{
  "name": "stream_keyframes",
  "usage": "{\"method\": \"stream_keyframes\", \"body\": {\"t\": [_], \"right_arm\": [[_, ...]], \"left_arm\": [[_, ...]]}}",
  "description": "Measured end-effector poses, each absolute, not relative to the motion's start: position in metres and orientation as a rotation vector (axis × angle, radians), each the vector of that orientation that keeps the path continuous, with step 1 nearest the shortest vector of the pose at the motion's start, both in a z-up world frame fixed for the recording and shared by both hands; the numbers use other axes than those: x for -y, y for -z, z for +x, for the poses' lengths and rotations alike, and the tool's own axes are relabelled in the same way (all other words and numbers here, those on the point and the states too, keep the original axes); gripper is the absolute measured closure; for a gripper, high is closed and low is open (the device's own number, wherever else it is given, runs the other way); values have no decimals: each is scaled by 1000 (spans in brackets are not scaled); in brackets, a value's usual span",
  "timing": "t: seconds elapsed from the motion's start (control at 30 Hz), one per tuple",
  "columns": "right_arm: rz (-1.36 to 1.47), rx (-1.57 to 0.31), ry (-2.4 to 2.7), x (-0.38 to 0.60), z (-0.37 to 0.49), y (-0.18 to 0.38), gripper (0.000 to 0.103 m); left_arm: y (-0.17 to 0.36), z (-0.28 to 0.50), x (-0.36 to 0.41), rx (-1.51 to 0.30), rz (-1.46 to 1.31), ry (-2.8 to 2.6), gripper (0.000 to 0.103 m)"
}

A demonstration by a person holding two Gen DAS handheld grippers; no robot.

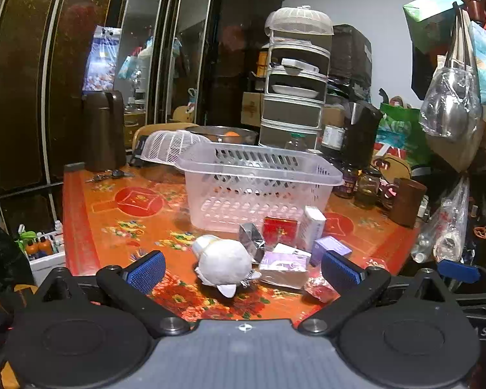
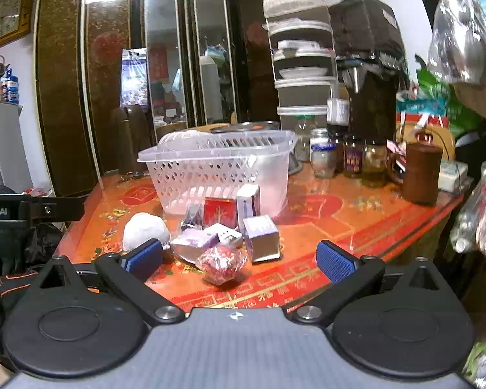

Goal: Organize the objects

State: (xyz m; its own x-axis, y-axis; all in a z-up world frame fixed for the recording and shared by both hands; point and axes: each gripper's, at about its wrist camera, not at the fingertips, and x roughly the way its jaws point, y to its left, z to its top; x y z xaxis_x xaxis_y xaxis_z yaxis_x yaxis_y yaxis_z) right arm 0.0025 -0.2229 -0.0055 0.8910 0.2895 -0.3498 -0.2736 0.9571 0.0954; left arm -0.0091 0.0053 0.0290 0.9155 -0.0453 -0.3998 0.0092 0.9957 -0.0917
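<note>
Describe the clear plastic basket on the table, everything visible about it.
The clear plastic basket is rectangular and translucent, with a flared rim and walls pierced by rows of slots and small holes. It stands upright on the red patterned table, behind the clutter of small boxes. It looks empty, though the walls blur the inside. A red box and a white box stand close against its front wall; actual contact is unclear. A white mesh cover lies just behind it.
</note>
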Motion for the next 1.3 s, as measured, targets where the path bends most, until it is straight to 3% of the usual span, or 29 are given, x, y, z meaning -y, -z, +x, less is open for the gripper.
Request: {"method": "stream_keyframes", "body": {"t": [1.3], "right_arm": [[125, -373, -381, 235, 3, -2, 0]], "left_arm": [[-30, -13, -1, -416, -76, 27, 0]]}}
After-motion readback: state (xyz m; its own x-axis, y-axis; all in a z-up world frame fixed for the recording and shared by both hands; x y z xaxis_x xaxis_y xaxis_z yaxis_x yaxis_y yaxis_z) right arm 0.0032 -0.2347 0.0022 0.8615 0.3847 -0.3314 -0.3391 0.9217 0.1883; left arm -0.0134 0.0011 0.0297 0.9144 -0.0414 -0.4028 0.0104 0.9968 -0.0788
